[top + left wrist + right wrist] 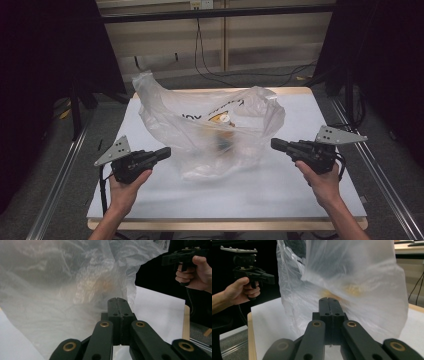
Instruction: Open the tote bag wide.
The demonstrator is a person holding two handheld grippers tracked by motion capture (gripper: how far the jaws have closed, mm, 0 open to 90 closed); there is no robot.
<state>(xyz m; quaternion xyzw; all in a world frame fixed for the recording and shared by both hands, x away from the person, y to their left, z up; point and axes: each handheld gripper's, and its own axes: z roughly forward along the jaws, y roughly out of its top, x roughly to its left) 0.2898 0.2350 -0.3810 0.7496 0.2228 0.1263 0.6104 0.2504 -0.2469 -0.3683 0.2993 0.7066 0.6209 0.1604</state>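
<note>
Both jaw pairs were clenched on nothing, left gripper (165, 152) and right gripper (276, 144) flanking the plastic bag (210, 130). Thin film could slip or tear; orange contents (222, 135) might spill.

The plastic bag (210, 125) is clear and milky, with dark lettering and an orange-yellow patch inside. The worktop (280, 185) is white, edged in pale wood.

A clear, crinkled plastic bag (210, 125) stands puffed up mid-tabletop, at my twelve o'clock, one handle (142, 80) sticking up toward eleven. Black lettering (210, 111) shows through its film, and something orange-yellow (222, 131), blurred, sits inside near the middle.
</note>
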